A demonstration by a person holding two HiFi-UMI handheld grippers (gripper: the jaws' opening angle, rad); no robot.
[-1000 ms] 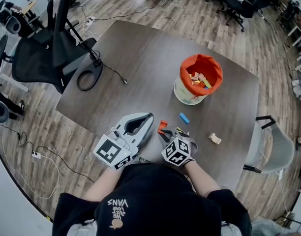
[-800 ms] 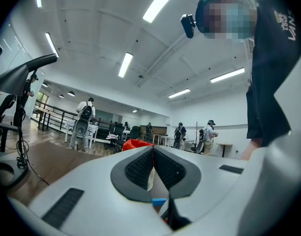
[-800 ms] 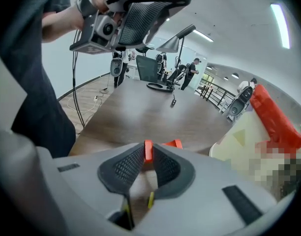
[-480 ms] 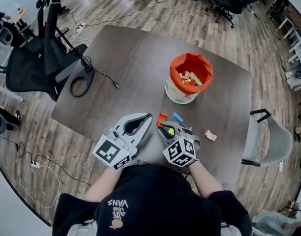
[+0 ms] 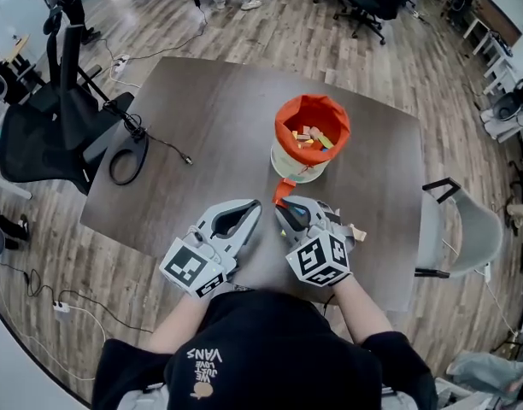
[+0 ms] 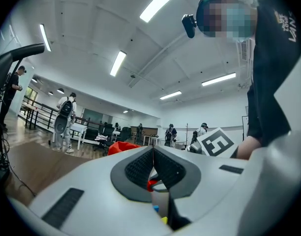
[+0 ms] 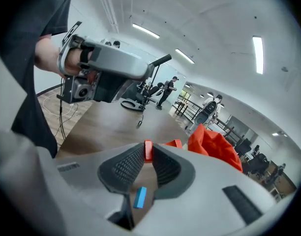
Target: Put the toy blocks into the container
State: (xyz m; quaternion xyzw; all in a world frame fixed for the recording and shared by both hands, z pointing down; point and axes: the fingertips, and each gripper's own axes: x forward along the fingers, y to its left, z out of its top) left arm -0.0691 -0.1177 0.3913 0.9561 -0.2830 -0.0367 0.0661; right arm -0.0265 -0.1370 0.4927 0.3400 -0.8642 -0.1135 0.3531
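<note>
A white bucket with an orange liner [image 5: 310, 139] stands on the dark table [image 5: 210, 109] and holds several toy blocks. My right gripper [image 5: 284, 205] is raised just in front of the bucket, shut on a red block [image 5: 283, 190]. In the right gripper view the red block [image 7: 148, 150] sits between the jaw tips, the orange liner [image 7: 214, 146] is just beyond, and a blue block [image 7: 139, 197] lies on the table below. My left gripper [image 5: 255, 207] hovers beside the right one, shut and empty. A wooden block [image 5: 357, 232] lies to the right.
A black cable [image 5: 129, 156] loops over the table's left side. A black office chair [image 5: 56, 118] stands at the left, a grey chair [image 5: 467, 237] at the right. The table's near edge runs just under both grippers. People stand far off.
My right gripper has risen off the table with the red block and moved toward the bucket. The left gripper has drifted only slightly and stays shut.
</note>
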